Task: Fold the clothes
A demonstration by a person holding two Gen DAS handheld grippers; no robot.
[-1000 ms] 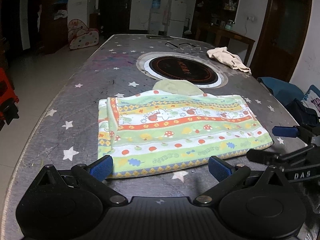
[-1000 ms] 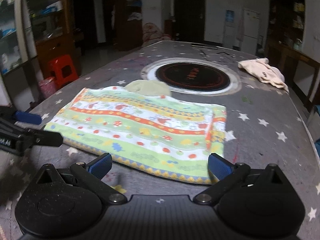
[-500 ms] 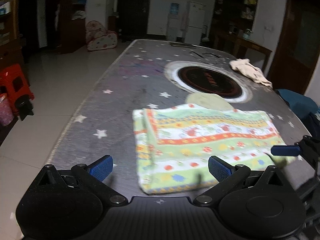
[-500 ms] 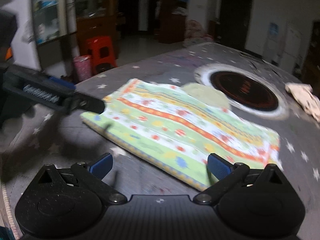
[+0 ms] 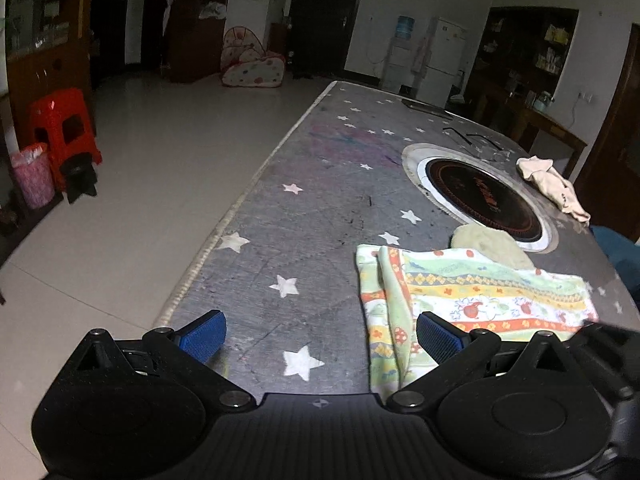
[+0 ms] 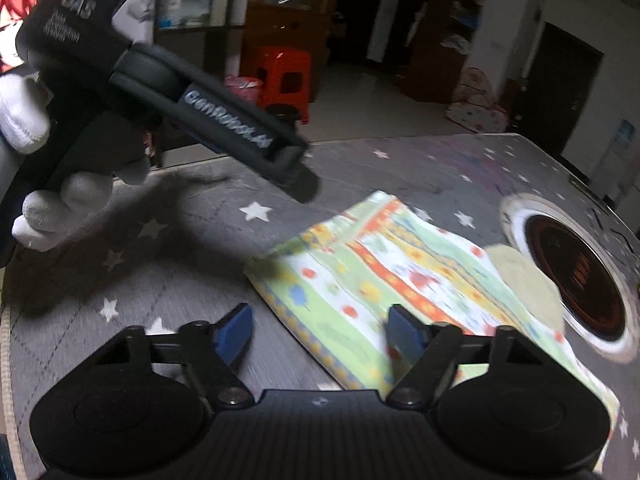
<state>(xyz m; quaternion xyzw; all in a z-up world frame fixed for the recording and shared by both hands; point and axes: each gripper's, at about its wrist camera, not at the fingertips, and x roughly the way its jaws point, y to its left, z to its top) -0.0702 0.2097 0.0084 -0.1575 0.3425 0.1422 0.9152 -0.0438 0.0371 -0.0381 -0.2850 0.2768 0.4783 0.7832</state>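
Dim indoor lighting covers a long tabletop (image 5: 320,216) with a grey star-printed cover, a round induction hob (image 5: 482,196) recessed near its middle, and pale tiled floor running along its left edge. Left wrist view: the left gripper (image 5: 320,332) sits low over the near end of the tabletop, jaws spread wide and holding nothing; the striped patterned garment (image 5: 472,300) lies flat toward the near right corner, with a doubled strip along its left border and a plain pale-green part (image 5: 490,246) showing at its far edge, touching the hob rim. A crumpled cream cloth (image 5: 554,184) lies beyond the hob near the right edge. A red stool (image 5: 64,128) and pink bin (image 5: 32,174) stand on the floor at left; a white refrigerator (image 5: 444,60) stands against the back wall. Right wrist view: the right gripper (image 6: 320,330) hovers over the garment's near edge, jaws wide and empty, its right pad above the fabric; motion blur limits detail. A white-gloved hand (image 6: 44,184) carries the left gripper across the upper left. Assessment: the garment lies as a compact, flattened rectangle with at least one fold in place. Whether further folds are due on it, or it is finished and the cream cloth remains, cannot be settled from these views.
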